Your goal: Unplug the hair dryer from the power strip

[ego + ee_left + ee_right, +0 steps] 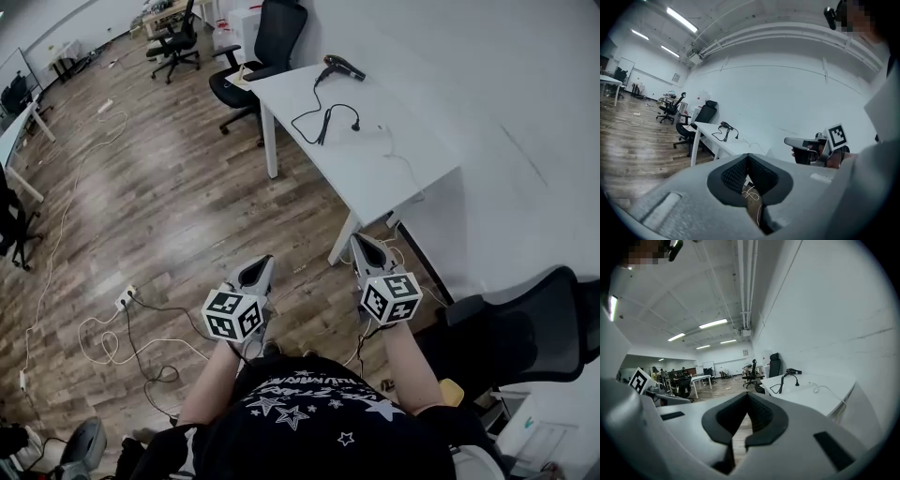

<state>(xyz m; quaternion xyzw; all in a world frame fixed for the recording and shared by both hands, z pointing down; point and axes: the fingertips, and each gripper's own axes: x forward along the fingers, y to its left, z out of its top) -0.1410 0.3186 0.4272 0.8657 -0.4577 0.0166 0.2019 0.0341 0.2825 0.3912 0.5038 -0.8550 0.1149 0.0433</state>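
A black hair dryer (343,67) lies at the far end of a white table (412,112), also seen in the left gripper view (725,125) and the right gripper view (793,371). Its black cord (322,119) loops across the tabletop and ends in a plug (355,126) lying loose on the surface. A white power strip (126,297) sits on the wooden floor at the left with cables running from it. My left gripper (262,262) and right gripper (359,241) are held close to the body, well short of the table. Both are shut and hold nothing.
A thin white cable (398,155) trails over the table's near part. One black office chair (258,56) stands by the table's far end, another (525,337) close at my right. Loose cables (141,352) lie on the floor at my left.
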